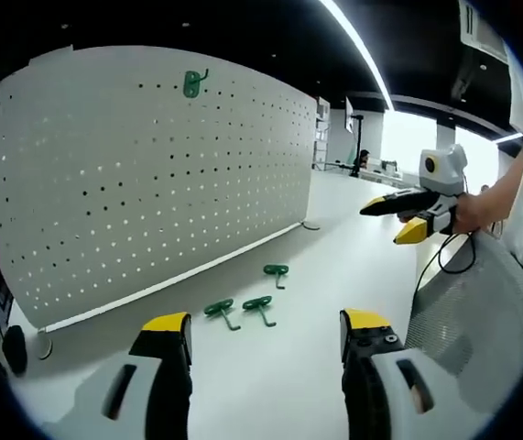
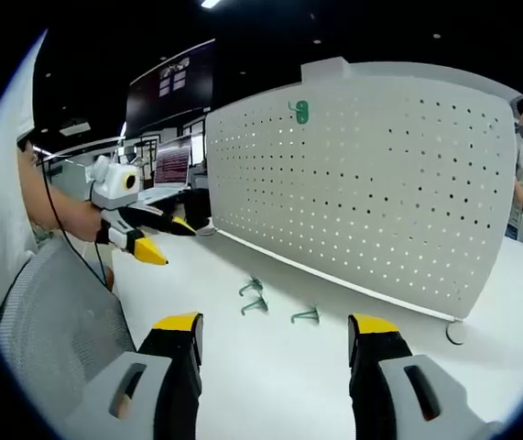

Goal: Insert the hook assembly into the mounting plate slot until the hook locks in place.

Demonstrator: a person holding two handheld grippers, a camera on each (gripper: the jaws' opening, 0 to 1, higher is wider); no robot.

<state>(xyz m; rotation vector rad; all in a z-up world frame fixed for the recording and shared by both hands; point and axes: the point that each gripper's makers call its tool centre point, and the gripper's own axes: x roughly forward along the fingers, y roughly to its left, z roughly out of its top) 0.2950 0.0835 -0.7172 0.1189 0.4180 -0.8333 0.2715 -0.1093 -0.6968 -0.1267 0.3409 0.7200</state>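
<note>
An open-plan office or lab space: beyond the yellow-tipped fingers (image 2: pixel 178 323) a white table (image 2: pixel 270 367) carries a standing white pegboard (image 2: pixel 371 183). Off to their left, computer monitors (image 2: pixel 171 165) glow on desks. Overhead, a dark ceiling with a long strip light (image 1: pixel 357 50); far behind, bright windows (image 1: pixel 406 137).

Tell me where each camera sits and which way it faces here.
Left gripper view: rides the left hand-held gripper, jaws apart, facing the pegboard and three loose green hooks; the right hand-held gripper enters at right.
Right gripper view: rides the right hand-held gripper, jaws apart, facing the same pegboard; the left one enters at left.
Shared: pegboard, mounted hook, loose hooks, table.
</note>
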